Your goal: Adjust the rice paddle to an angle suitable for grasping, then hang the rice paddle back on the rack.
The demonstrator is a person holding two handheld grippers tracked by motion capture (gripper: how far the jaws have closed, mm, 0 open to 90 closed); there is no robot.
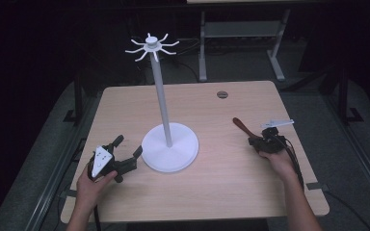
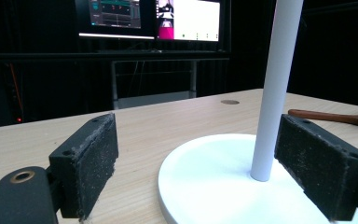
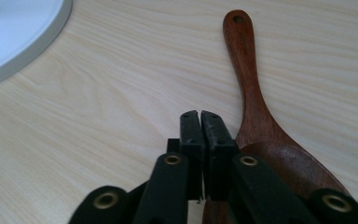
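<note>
Nearest the person, on the right of the table [image 1: 125, 106], the right gripper [image 1: 262, 142] sits over the bowl end of a dark wooden spoon [image 1: 243, 127]. Its jaws are all but pressed together, a thin slit between them, nothing clamped. Right gripper view: jaws [image 3: 200, 140] sit just left of the spoon [image 3: 251, 93], beside the neck where bowl meets handle, not around it. Spoon's long axis runs away from the gripper, handle end with its hang hole pointing far and toward the table's middle. So a pickup likely needs the jaws opened and shifted sideways over the neck.

Left gripper [image 1: 123, 154] is spread wide, holding nothing, next to the base of the white hook stand [image 1: 169, 144]. Left gripper view shows the stand's pole [image 2: 275, 84] between its jaws but apart from both, spoon handle [image 2: 326, 116] beyond. High view adds the hook ring [image 1: 151, 46] up top.

Right hand is the nearer one to the spoon.
</note>
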